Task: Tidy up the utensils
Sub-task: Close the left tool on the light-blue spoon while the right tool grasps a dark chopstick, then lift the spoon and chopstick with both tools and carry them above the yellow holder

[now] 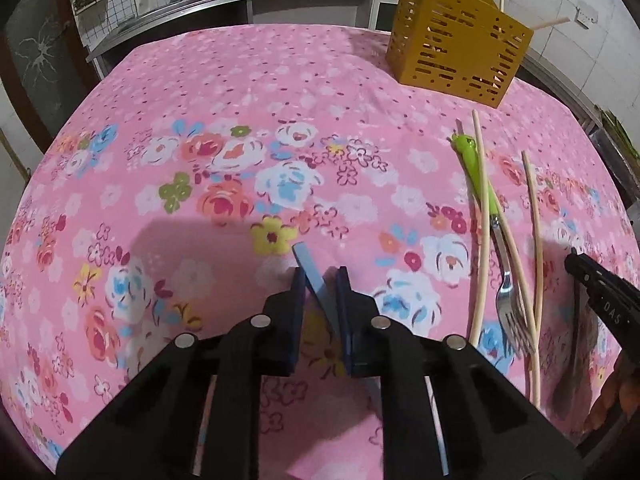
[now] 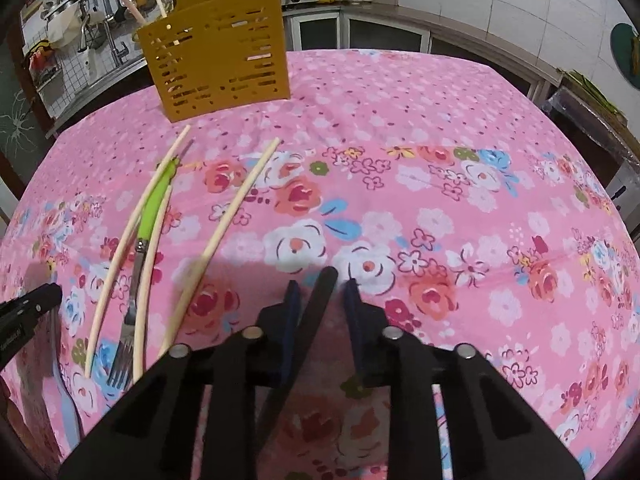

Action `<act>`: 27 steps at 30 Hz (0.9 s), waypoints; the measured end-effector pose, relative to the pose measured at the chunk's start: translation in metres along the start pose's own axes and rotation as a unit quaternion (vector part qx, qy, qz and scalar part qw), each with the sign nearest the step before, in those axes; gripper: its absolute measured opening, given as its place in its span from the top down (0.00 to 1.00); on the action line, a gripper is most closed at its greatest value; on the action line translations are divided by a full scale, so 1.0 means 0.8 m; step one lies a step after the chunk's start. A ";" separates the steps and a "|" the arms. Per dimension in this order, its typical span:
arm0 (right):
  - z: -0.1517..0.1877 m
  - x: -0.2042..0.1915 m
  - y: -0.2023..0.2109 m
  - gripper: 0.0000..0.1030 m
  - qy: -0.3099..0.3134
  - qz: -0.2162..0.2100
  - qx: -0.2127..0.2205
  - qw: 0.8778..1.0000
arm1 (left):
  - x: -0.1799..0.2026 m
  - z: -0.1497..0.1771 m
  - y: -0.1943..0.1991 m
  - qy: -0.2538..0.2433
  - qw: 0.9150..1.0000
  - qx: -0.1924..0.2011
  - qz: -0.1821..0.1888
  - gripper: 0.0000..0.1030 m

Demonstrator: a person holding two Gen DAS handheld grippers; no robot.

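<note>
Utensils [image 1: 508,280] on pink floral tablecloth [image 1: 240,100], kitchen counter [image 2: 400,12] behind, both hand-held grippers clenched on handles.

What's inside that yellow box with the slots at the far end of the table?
Pale chopsticks stand in the yellow holder, their tips poking above the rim and showing through the slots. Its walls hide the bottom, so anything shorter inside cannot be seen.

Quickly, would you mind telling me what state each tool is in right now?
Left tool: closed on a blue handle.
Right tool: closed on a black handle.
</note>
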State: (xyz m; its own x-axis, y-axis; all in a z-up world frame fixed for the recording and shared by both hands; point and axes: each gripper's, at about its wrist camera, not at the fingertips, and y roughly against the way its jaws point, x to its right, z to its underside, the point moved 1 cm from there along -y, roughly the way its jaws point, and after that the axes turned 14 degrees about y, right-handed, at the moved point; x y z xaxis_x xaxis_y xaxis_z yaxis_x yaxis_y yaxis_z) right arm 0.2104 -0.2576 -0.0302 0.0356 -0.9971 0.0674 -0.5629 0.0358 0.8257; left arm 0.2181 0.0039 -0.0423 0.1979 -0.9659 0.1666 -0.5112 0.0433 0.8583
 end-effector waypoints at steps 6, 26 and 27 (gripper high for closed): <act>-0.007 0.015 -0.004 0.91 -0.025 -0.036 -0.002 0.999 | 0.005 -0.014 -0.008 0.003 1.000 -0.009 0.019 0.93; -0.047 0.056 0.059 0.91 -0.046 -0.062 0.122 0.990 | 0.017 -0.052 0.066 -0.005 0.990 0.094 0.102 0.95; -0.050 0.058 0.062 0.91 -0.045 -0.062 0.129 0.989 | 0.018 -0.054 0.072 -0.005 0.989 0.101 0.106 0.95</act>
State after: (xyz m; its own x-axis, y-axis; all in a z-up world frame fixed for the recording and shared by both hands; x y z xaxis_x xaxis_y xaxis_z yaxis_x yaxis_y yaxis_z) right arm 0.2172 -0.2991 0.0365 0.0509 -0.9951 -0.0851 -0.7516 -0.0943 0.6529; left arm 0.2277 0.0039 0.0308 0.0612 -0.9432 0.3267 -0.6969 0.1939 0.6905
